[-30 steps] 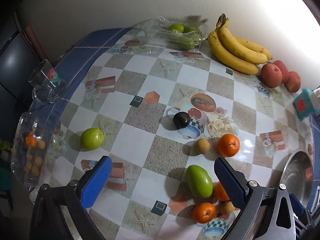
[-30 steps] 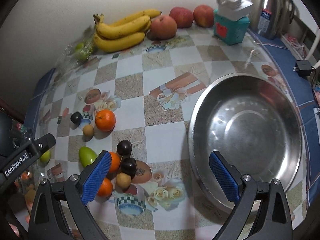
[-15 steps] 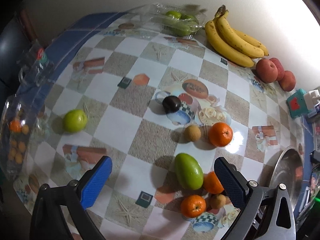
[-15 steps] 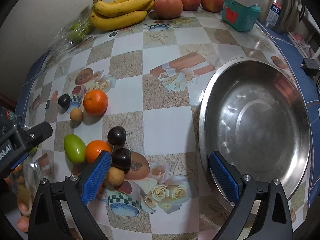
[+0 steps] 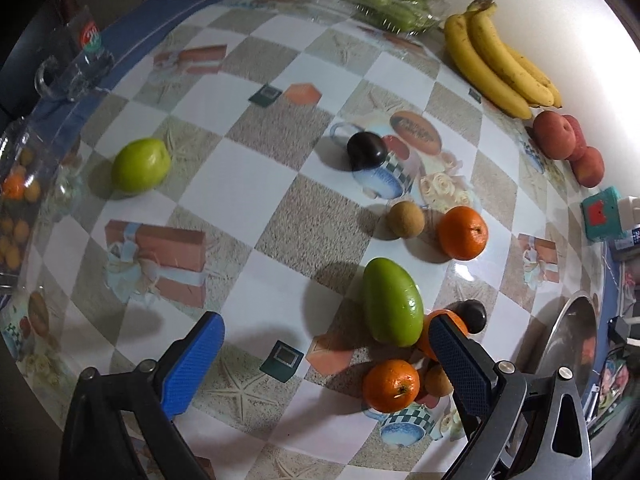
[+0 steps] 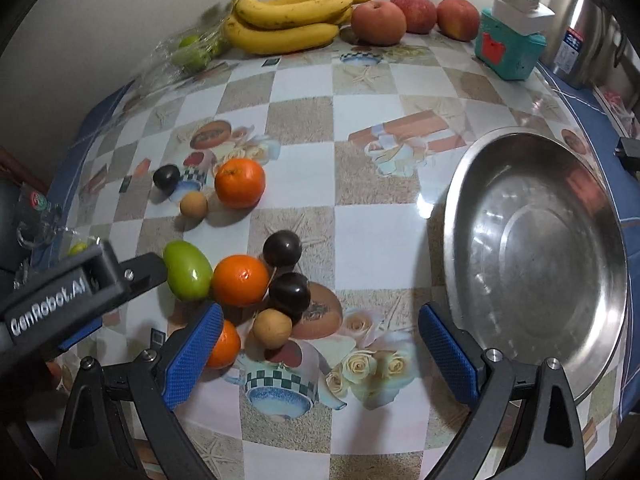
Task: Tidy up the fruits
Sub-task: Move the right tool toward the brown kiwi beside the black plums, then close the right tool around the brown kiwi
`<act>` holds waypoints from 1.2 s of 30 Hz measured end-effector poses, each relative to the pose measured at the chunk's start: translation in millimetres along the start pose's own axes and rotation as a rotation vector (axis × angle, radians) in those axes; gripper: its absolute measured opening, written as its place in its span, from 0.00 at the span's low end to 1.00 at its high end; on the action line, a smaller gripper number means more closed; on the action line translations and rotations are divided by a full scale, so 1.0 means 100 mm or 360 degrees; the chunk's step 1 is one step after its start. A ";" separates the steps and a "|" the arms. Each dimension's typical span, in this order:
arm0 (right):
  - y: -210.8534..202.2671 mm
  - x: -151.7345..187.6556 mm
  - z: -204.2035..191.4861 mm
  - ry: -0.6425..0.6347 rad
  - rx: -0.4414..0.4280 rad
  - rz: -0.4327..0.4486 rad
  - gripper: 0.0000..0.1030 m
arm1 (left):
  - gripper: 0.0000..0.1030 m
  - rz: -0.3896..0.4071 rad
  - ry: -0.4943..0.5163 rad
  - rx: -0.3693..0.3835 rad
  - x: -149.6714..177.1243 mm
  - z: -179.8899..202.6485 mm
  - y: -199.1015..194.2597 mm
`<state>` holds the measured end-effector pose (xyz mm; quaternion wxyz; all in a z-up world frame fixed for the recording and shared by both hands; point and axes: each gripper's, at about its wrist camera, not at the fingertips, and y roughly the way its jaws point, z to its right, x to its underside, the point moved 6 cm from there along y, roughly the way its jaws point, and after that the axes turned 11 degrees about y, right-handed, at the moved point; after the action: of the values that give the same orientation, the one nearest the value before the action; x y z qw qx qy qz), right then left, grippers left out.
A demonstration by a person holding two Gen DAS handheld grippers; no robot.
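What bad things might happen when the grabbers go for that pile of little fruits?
The pile is tight: an orange, two dark plums and a small brown fruit touch one another. The open right gripper closing on one could nudge the others, and round fruit may roll.

The left gripper hangs open beside the same pile, so the two tools might bump.

The metal bowl looks hard; dropped fruit may bruise.
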<state>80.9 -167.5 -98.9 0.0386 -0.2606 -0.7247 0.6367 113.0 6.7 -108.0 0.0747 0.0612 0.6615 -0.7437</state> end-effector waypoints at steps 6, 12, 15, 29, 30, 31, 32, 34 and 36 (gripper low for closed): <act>0.06 0.02 -0.02 0.0023 -0.0079 -0.0021 0.92 | 1.00 -0.0022 -0.0045 0.0012 0.03 0.00 0.04; 0.11 0.04 0.03 0.0058 -0.0038 -0.0021 0.82 | 1.00 -0.0018 -0.0077 0.0043 0.04 -0.02 0.02; 0.11 0.04 0.03 0.0058 -0.0071 -0.0019 0.82 | 1.00 -0.0025 -0.0086 0.0047 0.04 -0.02 0.03; 0.23 0.18 -0.13 0.0021 -0.0223 -0.0118 0.35 | 1.00 -0.0048 -0.0124 0.0046 0.06 -0.05 0.07; 0.23 0.19 -0.13 0.0023 -0.0229 -0.0124 0.34 | 1.00 -0.0051 -0.0124 0.0051 0.07 -0.05 0.08; 0.24 0.19 -0.13 0.0025 -0.0230 -0.0130 0.31 | 1.00 -0.0054 -0.0124 0.0056 0.07 -0.05 0.08; 0.25 0.20 -0.13 0.0032 -0.0238 -0.0136 0.29 | 1.00 -0.0056 -0.0125 0.0059 0.07 -0.05 0.08; 0.25 0.20 -0.13 0.0052 -0.0265 -0.0146 0.25 | 1.00 -0.0059 -0.0120 0.0061 0.08 -0.04 0.09; 0.22 0.20 -0.14 0.0058 -0.0280 -0.0138 0.25 | 1.00 -0.0068 -0.0119 0.0072 0.09 -0.03 0.10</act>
<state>76.1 -144.6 -122.7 0.0564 -0.2429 -0.7876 0.5634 105.7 8.5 -120.0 0.0821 0.0210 0.6424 -0.7617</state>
